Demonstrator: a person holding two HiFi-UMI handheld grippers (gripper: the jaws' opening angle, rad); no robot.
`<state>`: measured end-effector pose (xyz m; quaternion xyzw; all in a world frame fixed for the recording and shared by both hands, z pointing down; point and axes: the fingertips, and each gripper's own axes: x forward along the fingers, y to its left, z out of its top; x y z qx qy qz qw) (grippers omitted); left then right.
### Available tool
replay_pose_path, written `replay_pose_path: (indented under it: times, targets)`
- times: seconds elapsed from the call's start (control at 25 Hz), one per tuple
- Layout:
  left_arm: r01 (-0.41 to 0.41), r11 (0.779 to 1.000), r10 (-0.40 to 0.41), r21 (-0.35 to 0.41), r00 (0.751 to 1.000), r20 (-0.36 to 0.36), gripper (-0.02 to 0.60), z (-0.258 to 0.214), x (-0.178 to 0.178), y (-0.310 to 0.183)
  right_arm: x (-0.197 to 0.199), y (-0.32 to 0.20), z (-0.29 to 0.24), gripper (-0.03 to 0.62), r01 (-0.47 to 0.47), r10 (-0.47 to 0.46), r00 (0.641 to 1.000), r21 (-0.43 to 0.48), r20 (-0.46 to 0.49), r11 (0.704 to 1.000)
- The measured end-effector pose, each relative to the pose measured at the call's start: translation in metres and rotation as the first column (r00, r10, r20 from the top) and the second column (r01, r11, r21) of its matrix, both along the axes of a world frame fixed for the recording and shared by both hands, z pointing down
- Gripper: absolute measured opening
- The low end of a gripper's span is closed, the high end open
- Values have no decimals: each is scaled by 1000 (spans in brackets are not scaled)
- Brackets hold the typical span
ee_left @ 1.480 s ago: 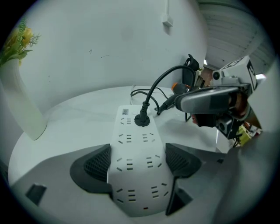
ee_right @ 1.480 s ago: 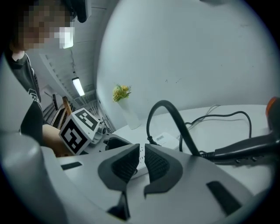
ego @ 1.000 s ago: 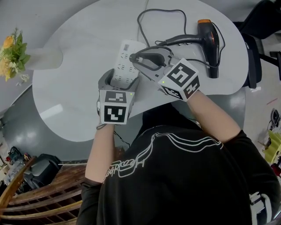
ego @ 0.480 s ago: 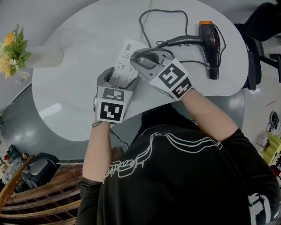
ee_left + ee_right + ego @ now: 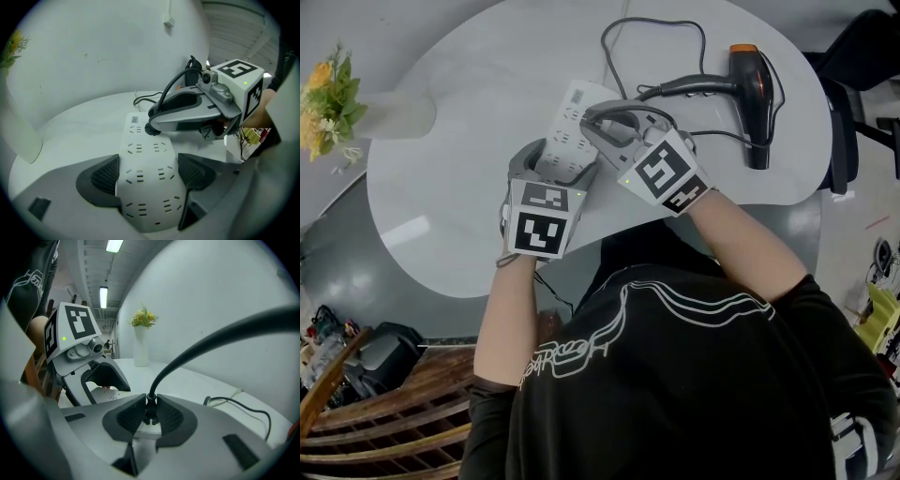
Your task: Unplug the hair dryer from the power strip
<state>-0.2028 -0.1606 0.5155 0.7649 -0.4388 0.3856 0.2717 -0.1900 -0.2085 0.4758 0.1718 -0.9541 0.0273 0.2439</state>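
A white power strip [image 5: 570, 120] lies on the round white table [image 5: 459, 216]. My left gripper [image 5: 553, 165] is shut on its near end; in the left gripper view both pads [image 5: 105, 176] press the sides of the power strip [image 5: 145, 187]. The hair dryer's black plug [image 5: 150, 412] sits in a socket further along the strip. My right gripper [image 5: 150, 416] has its jaws closing around the plug, and the pads [image 5: 131, 416] touch it on both sides. Its cable [image 5: 661, 28] loops back to the black and orange hair dryer [image 5: 752, 89] at the table's far right.
A white vase [image 5: 398, 120] with yellow flowers [image 5: 323, 94] stands at the table's left edge. A dark chair [image 5: 853, 47] is beyond the table on the right. A wooden chair [image 5: 384, 422] stands on the floor at lower left.
My right gripper has rolled about its own axis and its jaws have come together on the plug. The left gripper and power strip have stayed where they were.
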Motion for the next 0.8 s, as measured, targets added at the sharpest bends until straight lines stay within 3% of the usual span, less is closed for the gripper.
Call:
replay_pose_path:
  times: [0.28,0.6,0.8]
  targets:
    - [-14,1000,14,-8,1000,3,382,1,-1,0,0,3,0,49,17,-14,999,68,-49,998]
    - [-16,1000,16,15,1000,-13,383,0,-2,0,3,-1,0,48,-13,16,1000,-116,25,993]
    - [-13,1000,13,9,1000,-16,385,1,-2,0,3,-2,-1,48,-35,38,999,-120,21,992]
